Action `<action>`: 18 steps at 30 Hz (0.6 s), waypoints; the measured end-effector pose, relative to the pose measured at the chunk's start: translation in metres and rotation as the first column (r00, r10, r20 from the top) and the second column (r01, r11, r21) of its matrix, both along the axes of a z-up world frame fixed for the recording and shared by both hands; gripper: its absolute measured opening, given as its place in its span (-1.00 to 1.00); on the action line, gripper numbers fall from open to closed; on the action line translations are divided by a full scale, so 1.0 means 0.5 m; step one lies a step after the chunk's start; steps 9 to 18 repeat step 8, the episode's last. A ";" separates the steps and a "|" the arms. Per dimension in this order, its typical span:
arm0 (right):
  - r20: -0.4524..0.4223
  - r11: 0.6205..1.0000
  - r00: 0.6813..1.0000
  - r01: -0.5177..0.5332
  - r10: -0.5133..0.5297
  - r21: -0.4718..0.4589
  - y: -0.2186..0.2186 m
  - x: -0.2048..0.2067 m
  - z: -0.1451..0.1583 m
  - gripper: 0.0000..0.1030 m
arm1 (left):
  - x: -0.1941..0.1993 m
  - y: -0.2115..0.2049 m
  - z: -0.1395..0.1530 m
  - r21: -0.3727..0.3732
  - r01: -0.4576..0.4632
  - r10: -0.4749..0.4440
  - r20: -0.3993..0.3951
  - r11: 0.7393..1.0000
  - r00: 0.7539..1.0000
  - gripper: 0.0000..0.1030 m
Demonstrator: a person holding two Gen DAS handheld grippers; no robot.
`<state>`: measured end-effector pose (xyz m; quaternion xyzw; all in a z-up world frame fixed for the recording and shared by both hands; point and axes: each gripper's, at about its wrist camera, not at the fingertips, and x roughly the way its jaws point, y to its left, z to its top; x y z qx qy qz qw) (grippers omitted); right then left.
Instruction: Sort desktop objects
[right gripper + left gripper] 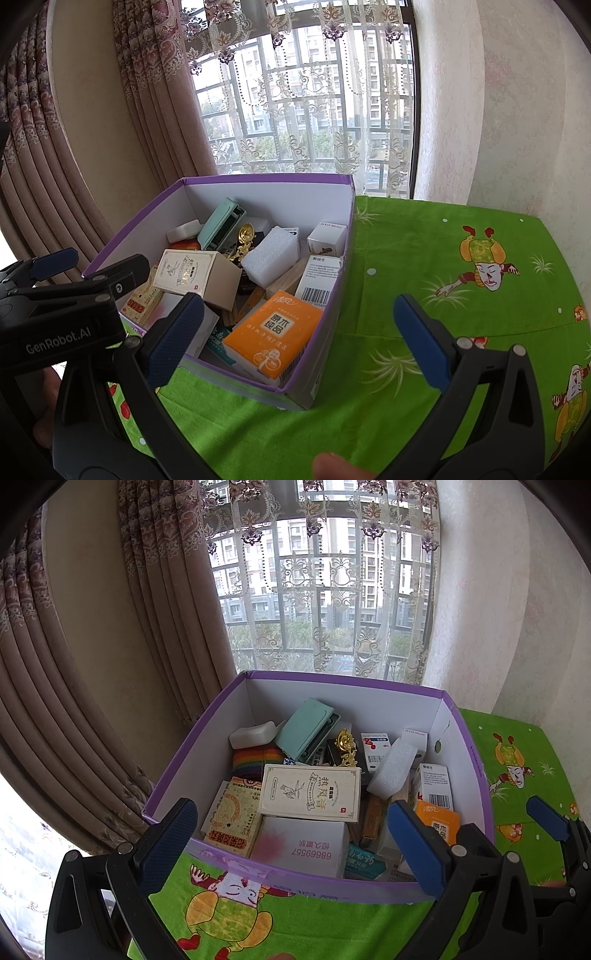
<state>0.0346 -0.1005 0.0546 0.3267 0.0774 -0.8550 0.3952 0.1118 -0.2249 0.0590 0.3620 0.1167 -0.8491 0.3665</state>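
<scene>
A purple-edged cardboard box (469,738) stands on the green cartoon tablecloth (517,775), filled with small items: a cream carton (310,792), a white box with red print (303,845), a mint stapler (306,727), a gold figurine (345,747), white foam (391,766), an orange tissue pack (439,823). My left gripper (291,842) is open and empty, fingers over the box's near rim. In the right wrist view, my right gripper (299,339) is open and empty at the box's (332,332) near right corner, by the orange tissue pack (273,332).
The box sits at the table's far left by brown curtains (110,664) and a barred window (321,590). Green cloth (461,295) stretches right of the box. The left gripper's body (66,306) shows at the left of the right wrist view.
</scene>
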 end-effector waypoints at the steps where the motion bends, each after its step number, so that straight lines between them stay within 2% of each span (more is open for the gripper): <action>1: -0.001 1.000 1.000 0.000 0.000 0.000 0.000 -0.001 0.000 0.99 | 0.000 0.001 0.000 0.002 -0.001 0.001 -0.001 1.000 1.000 1.00; 5: -0.003 1.000 1.000 0.000 0.000 0.000 -0.001 0.001 0.000 0.99 | 0.001 0.001 0.000 0.001 -0.001 0.001 -0.002 1.000 1.000 1.00; 8: -0.006 1.000 1.000 -0.001 0.001 0.004 -0.005 0.003 -0.001 0.99 | 0.003 0.018 0.004 -0.065 -0.007 0.007 -0.013 0.998 1.000 1.00; 18: -0.006 1.000 1.000 -0.001 0.001 0.004 -0.005 0.003 -0.001 0.99 | 0.003 0.018 0.004 -0.065 -0.007 0.007 -0.013 0.998 1.000 1.00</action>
